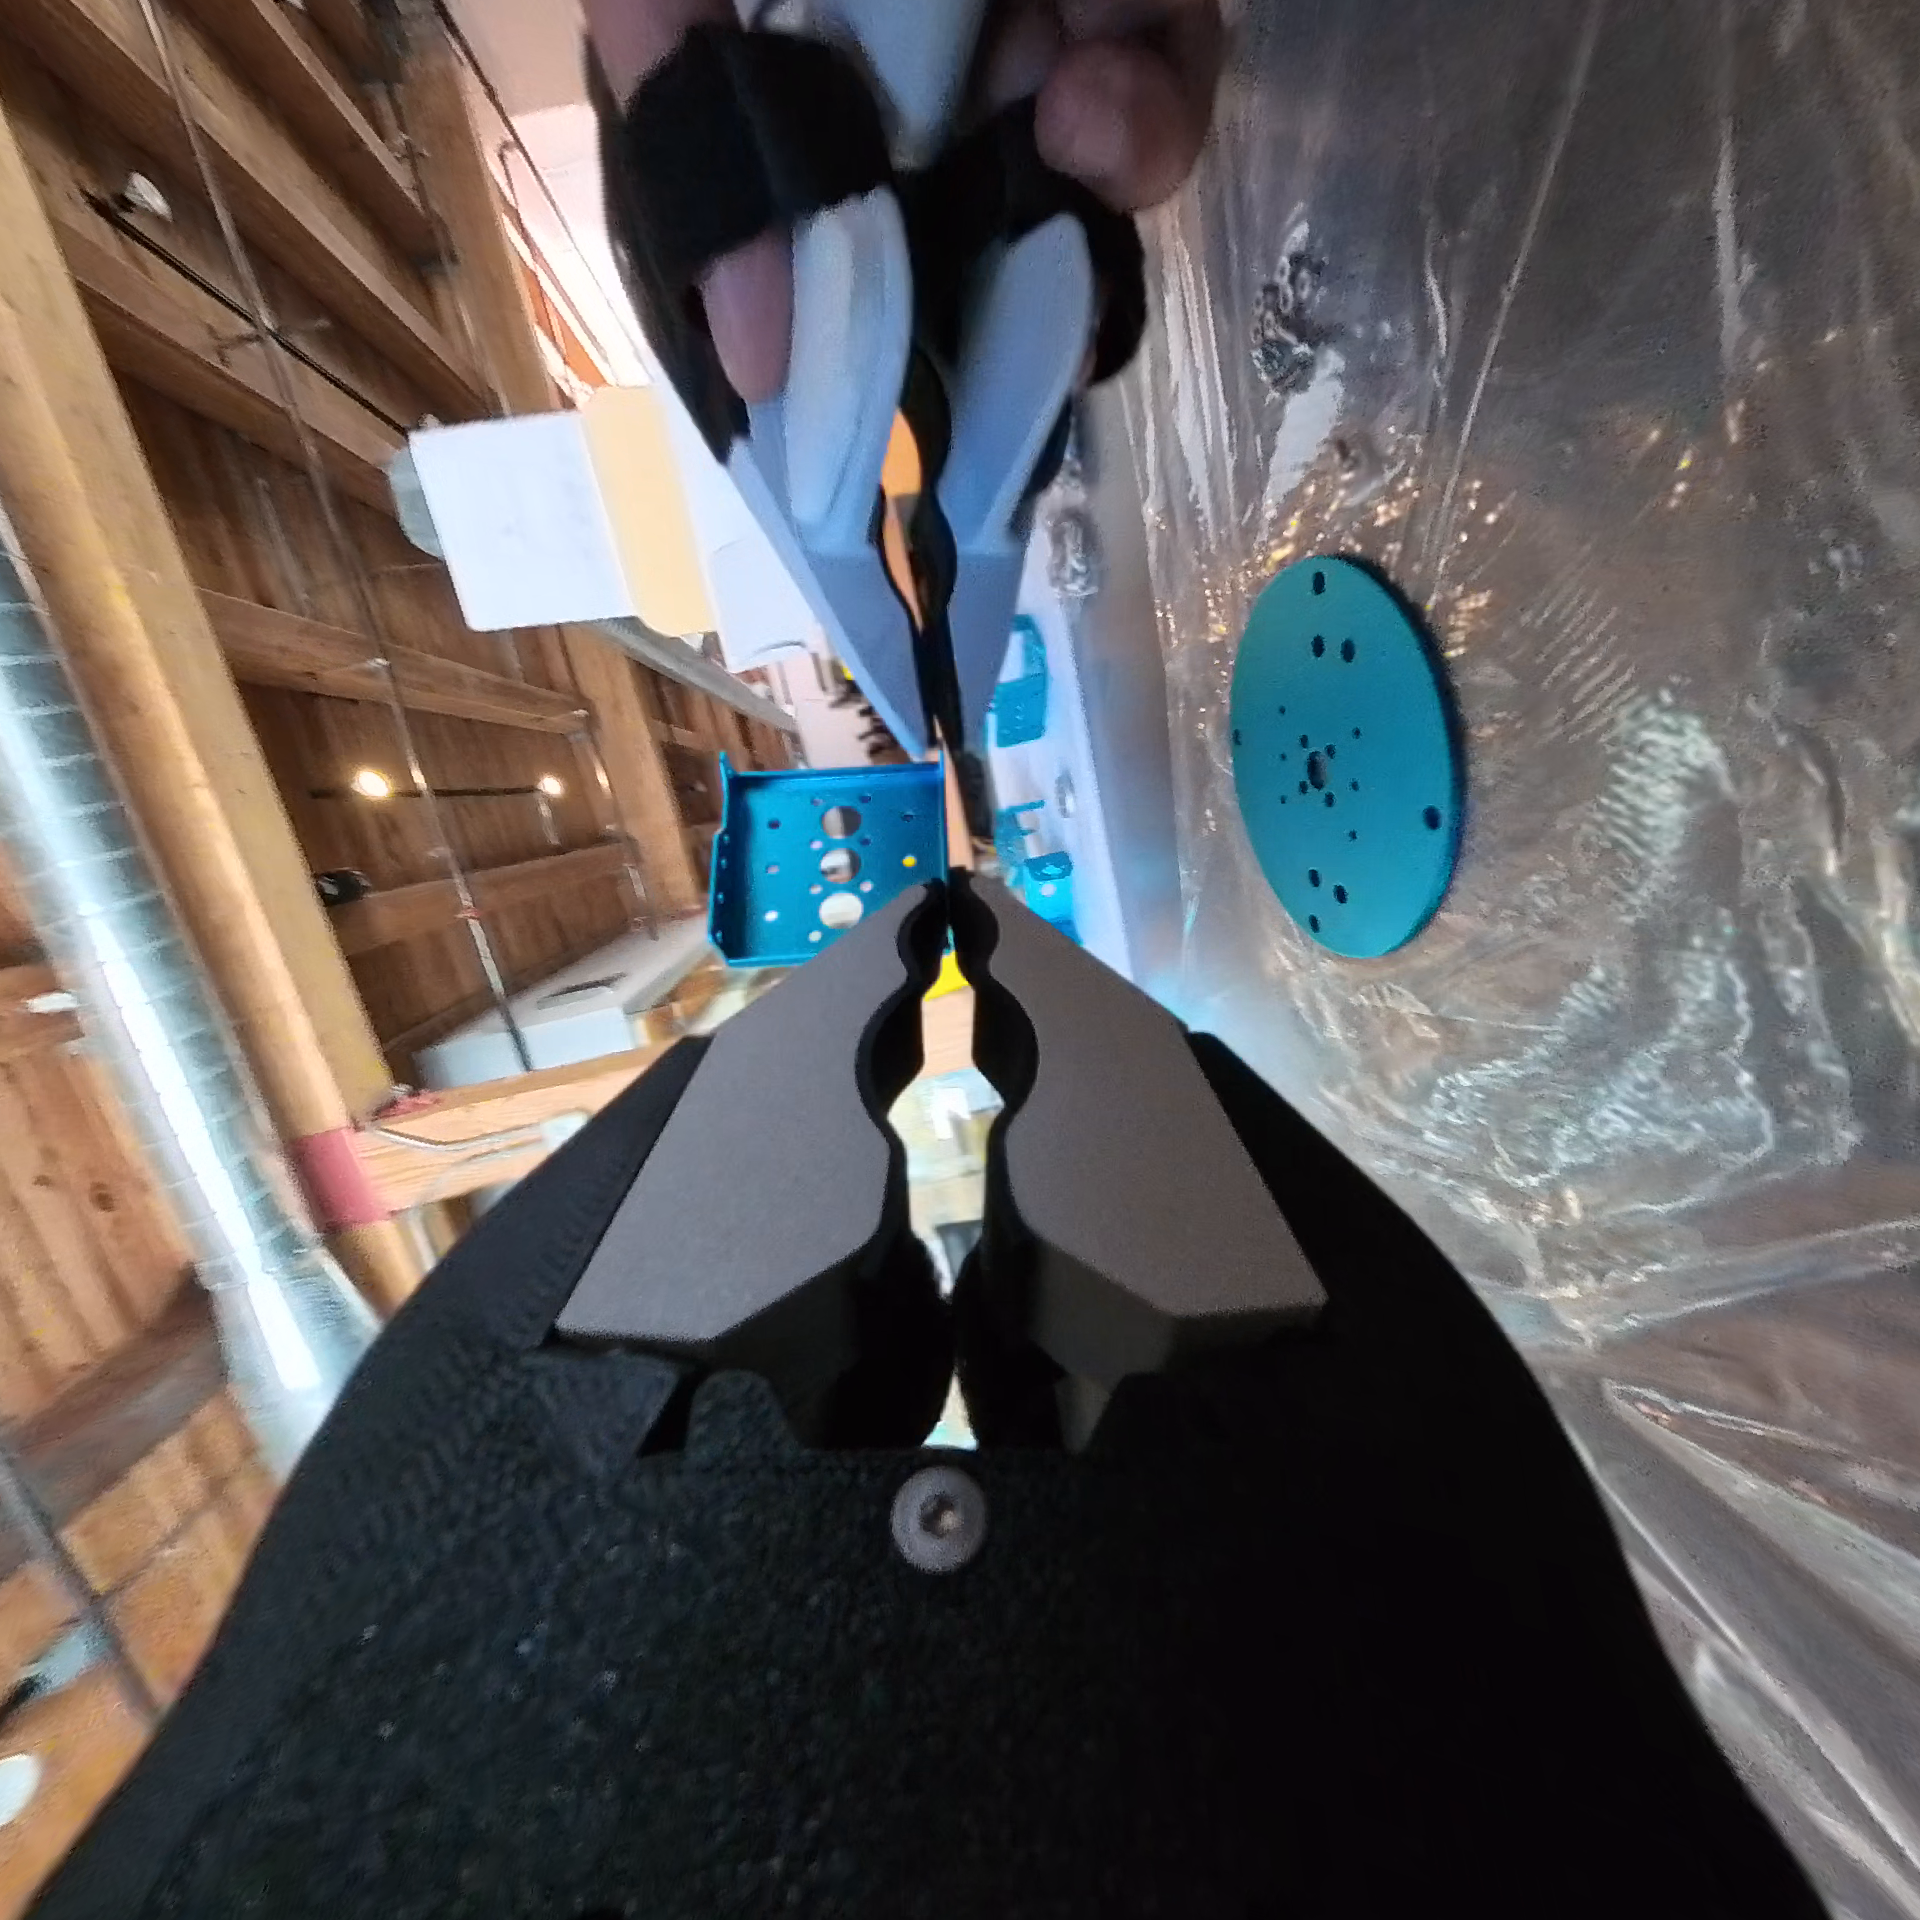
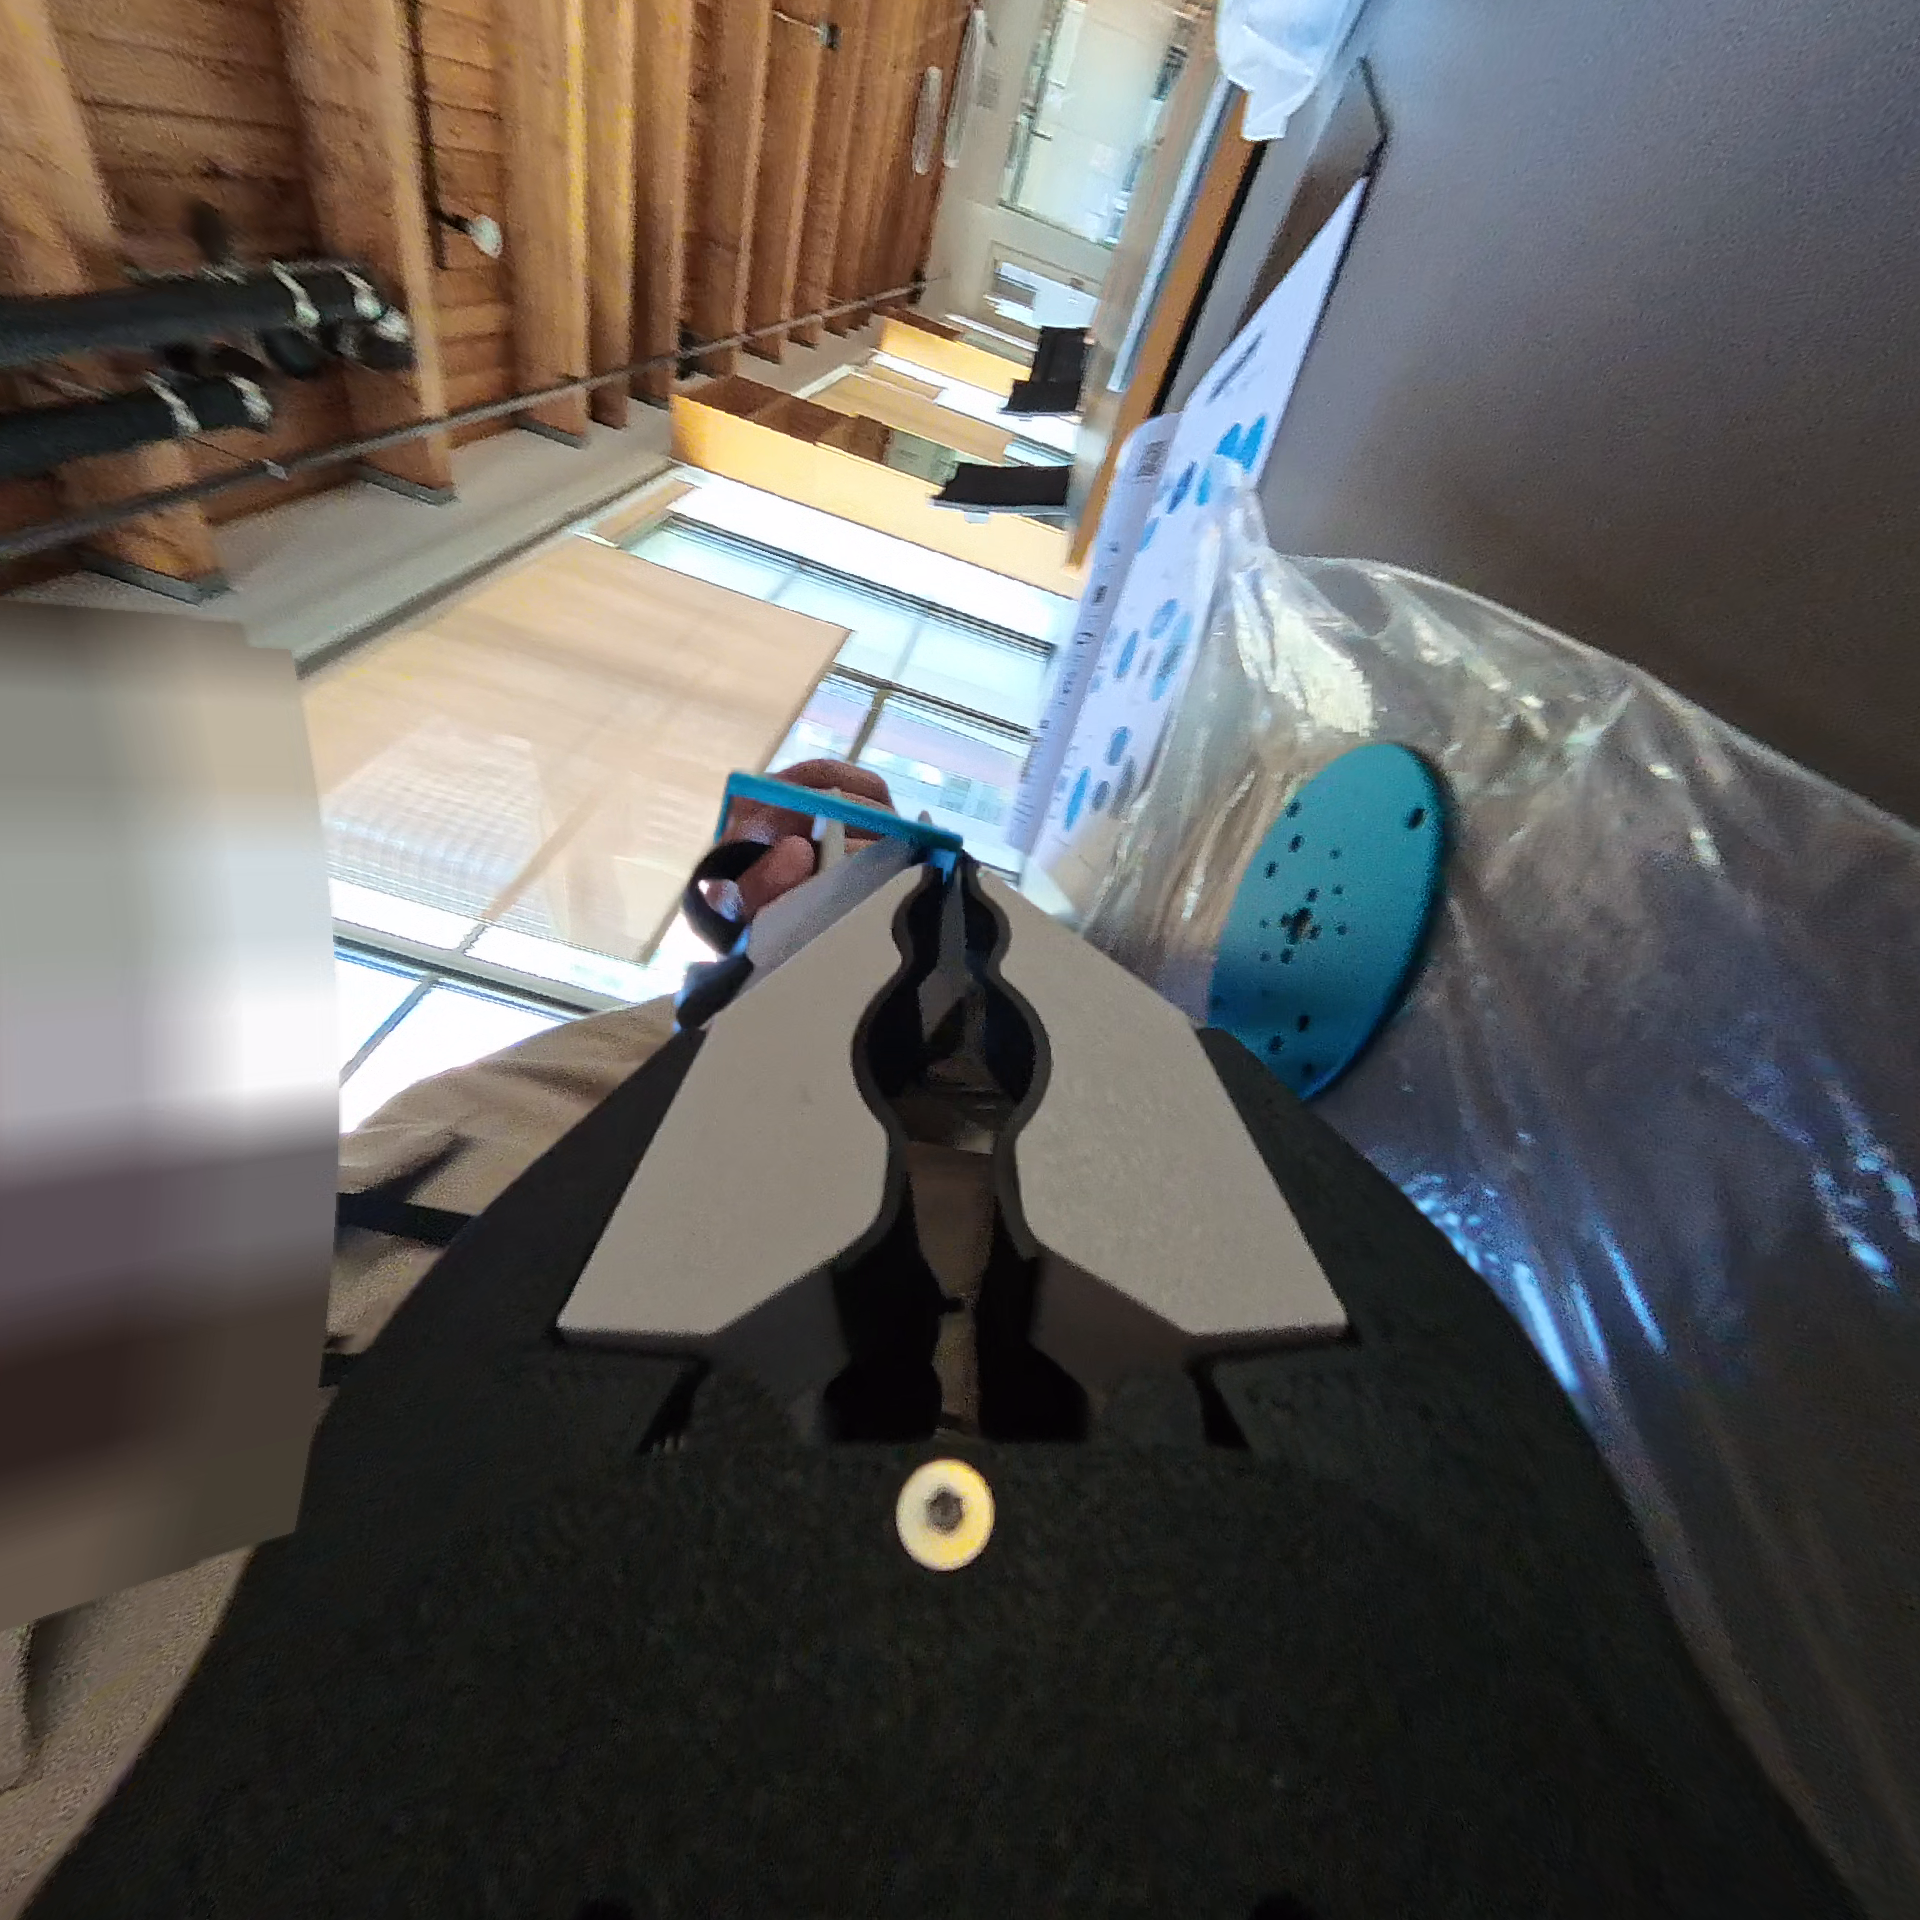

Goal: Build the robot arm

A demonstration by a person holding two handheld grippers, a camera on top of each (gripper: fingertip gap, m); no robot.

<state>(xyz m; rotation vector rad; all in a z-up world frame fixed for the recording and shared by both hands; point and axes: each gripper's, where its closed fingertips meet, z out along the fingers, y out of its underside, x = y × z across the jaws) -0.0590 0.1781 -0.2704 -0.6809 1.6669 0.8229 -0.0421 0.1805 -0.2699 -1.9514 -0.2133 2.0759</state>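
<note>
Mid-frame, the left gripper (image 1: 948, 883) and right gripper (image 1: 940, 727), both closed, pinch one edge of a thin, rigid, light-looking blue perforated metal bracket (image 1: 831, 868).

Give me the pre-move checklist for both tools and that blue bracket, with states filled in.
1. Left tool shut on the bracket: ok.
2. Right tool shut on the same bracket: ok.
3. Depth of grip: both tools pinch one edge by the tips only: not ok.
4. Tools apart from each other: tips almost meet at that edge: not ok.
5. Disc clear of both tools, lying against the bag: ok.
6. Bracket's far side free of contact: cannot tell.
</note>
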